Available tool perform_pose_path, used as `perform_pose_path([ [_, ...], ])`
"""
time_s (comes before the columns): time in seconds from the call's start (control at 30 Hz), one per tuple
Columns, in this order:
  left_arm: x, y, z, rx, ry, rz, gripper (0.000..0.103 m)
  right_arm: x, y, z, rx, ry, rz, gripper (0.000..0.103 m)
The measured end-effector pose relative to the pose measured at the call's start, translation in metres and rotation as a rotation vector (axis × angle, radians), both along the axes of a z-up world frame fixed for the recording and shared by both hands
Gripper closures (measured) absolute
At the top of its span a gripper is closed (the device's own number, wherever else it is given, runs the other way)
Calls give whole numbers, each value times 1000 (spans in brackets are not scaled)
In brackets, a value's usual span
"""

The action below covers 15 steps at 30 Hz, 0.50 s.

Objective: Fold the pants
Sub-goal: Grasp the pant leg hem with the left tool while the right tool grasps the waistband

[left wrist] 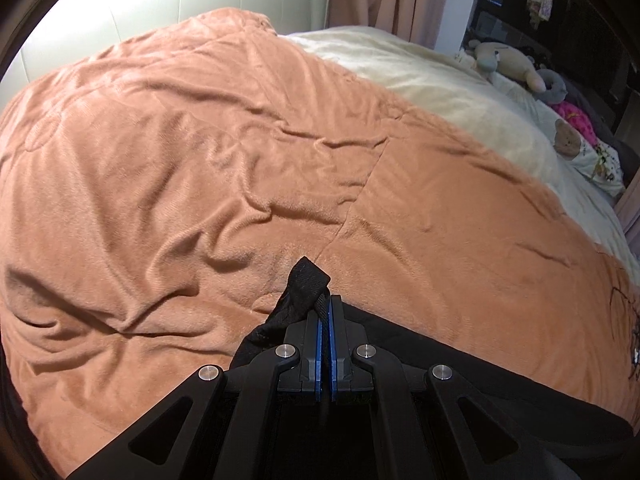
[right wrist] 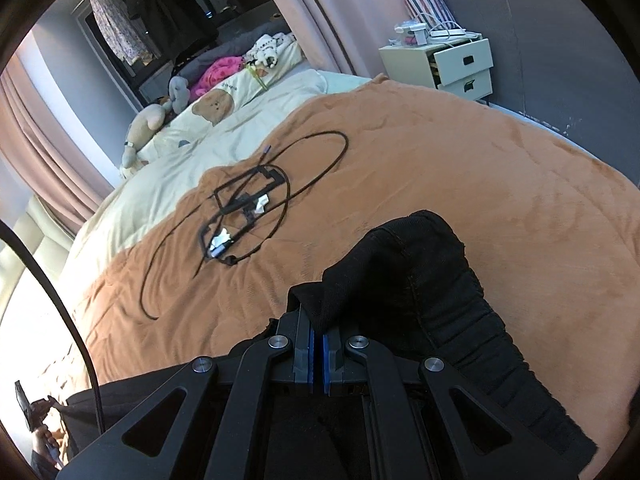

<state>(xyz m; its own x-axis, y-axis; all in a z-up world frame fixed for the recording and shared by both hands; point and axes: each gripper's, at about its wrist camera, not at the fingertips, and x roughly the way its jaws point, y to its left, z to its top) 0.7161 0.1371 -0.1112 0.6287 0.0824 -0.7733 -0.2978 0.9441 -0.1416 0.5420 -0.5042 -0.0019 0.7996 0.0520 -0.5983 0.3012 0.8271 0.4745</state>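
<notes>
Both tongs pinching black pants over the bed; thin grips and a nearby cable are the risks.

Left tongs pressed together on a small tab of the pants, only a narrow bit poking out at 12 o'clock past the tips; likely slips free if the fabric gets tensioned. Right tongs pinching a thicker bunched edge of the pants, gathered waistband trailing off toward 4 o'clock, rest of the garment lying on the orange blanket. Uneven hold could leave the fold skewed or bunched. Black cable with tags is looped on the blanket at 11 o'clock, near the pants but apart; dragging fabric that way may snag it. Soft rumpled blanket may ruck up under the fold.
</notes>
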Motion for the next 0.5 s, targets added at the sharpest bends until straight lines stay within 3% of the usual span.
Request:
perform_pose_path([
  [0.1, 7, -2, -11, 20, 20, 5, 100, 12, 5, -5, -15, 16, -7, 103],
  [0.27, 14, 5, -29, -41, 65, 12, 94, 22, 9, -7, -21, 63, 13, 99],
  [0.3, 13, 5, -28, -49, 62, 5, 89, 22, 8, -5, -17, 61, 19, 95],
  [0.33, 10, 5, -26, -52, 58, -7, 83, 20, 6, -3, -12, 52, 25, 82],
  [0.37, 8, 5, -23, -52, 55, -13, 67, 15, 3, 0, -4, 33, 31, 68],
  [0.4, 4, 6, -19, -64, 44, -26, 54, 9, 0, 3, -6, 17, 26, 30],
  [0.43, 0, 5, -14, -73, 35, -40, 49, 0, -1, 7, -11, -7, 17, 16],
  [0.5, -8, 2, -6, -67, 26, -56, 44, -13, -1, 12, -10, -31, 37, 16],
])
